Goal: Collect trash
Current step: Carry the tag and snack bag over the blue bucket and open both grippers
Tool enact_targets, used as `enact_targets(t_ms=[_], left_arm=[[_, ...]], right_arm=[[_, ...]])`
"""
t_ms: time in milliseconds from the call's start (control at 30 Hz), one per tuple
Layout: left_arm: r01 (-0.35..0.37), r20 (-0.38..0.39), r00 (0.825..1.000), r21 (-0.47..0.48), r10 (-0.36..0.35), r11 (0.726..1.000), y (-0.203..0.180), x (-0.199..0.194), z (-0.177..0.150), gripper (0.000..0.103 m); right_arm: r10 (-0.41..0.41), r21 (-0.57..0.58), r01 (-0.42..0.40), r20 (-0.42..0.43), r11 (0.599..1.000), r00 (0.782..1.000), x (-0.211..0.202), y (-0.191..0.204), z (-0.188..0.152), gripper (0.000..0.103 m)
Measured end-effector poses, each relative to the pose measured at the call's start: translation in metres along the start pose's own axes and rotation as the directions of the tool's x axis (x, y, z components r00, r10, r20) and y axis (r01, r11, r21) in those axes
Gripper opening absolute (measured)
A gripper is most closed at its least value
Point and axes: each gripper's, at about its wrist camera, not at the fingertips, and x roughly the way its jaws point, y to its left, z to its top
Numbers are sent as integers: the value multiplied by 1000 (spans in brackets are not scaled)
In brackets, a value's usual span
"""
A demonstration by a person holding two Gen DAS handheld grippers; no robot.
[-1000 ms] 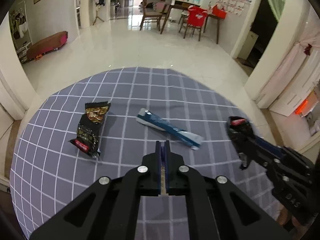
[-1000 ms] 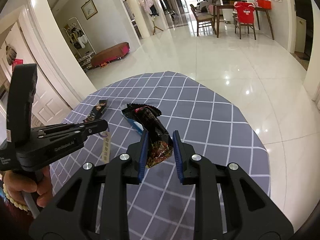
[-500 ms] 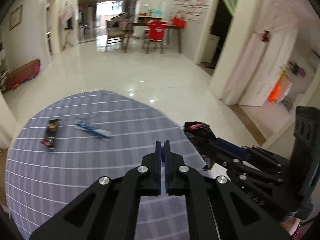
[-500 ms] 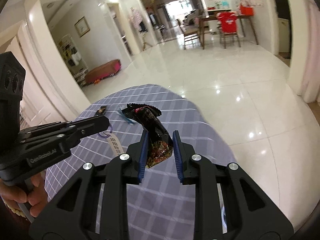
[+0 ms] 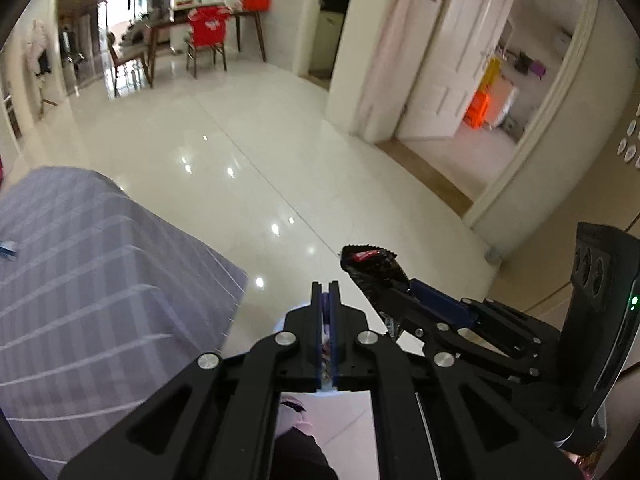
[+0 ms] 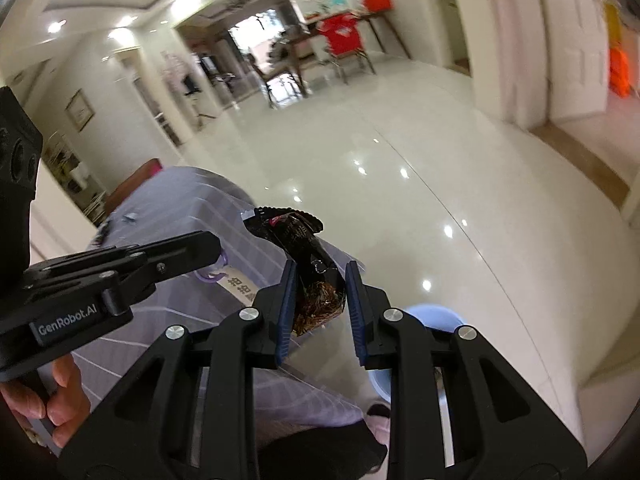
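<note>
The table (image 6: pixel 168 304), covered by a grey checked cloth, is seen at the left of both views, with glossy white floor (image 6: pixel 460 168) filling the middle and right. A pale blue bin (image 6: pixel 434 318) is glimpsed at the lower centre of the right wrist view, mostly hidden behind the right hand-held gripper (image 6: pixel 318 304). A dark snack wrapper (image 6: pixel 308 264) is pinched between that gripper's blue pads by its lower end only, while the upper part leans free toward the upper left. The left hand-held gripper (image 5: pixel 329 312) is pressed together; a sliver of something pale shows between its pads, and what it is cannot be told. A tag on a purple loop (image 6: pixel 224 276) hangs beneath it in the right wrist view.

The likeliest fault is judged to be a missed drop: with the bin largely concealed, the wrapper could be released over the floor or onto the rim. The light, crinkly wrapper could also slip early from so shallow a hold, or cling to a pad. A blue scrap (image 5: pixel 8 249) left at the far left edge could be overlooked.
</note>
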Motion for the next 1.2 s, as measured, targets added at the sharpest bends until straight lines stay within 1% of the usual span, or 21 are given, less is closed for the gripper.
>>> enact_targets(t_ms=[67,100,167,200,233,267,367,467,933,1200], left_arm=[[-1,-17,1000,9,2,1000,-6,18,-2,3],[-2,-29,1000,13,3,1000,-10,30,-3,3],[-3,-47,999,11,4,1000,-14,47,-6,3],[-5,-63,998,9,6,1000,-15,56,-8,3],[-9,-70,997,6,9,1000,-16,62,-10,3],[-18,-79,997,8,18,1000,-16,70,-12,3],[-12,-110,994,9,13,1000,-19,84,-19,3],[-19,-120,993,21,21,1000,-21,92,-24,3],[7,-147,989,43,-1,999,-29,104,-25,3],[23,-140,990,49,-16,999,-38,104,-15,4]], right_arm=[[-8,35,8,-3,999,1000,4,-16,-7,27],[-24,45,24,-4,999,1000,8,-23,-12,27],[-37,77,38,-9,996,999,17,-37,-17,33],[-32,106,33,-15,994,999,23,-46,-20,38],[-33,124,35,-16,992,999,26,-55,-21,53],[-43,141,46,-22,989,999,28,-61,-25,54],[-41,171,48,-39,984,998,35,-78,-28,54],[-43,179,49,-39,983,998,31,-82,-30,54],[-84,149,78,34,986,996,3,-81,-22,56],[-102,179,86,87,980,991,-14,-87,-18,58]])
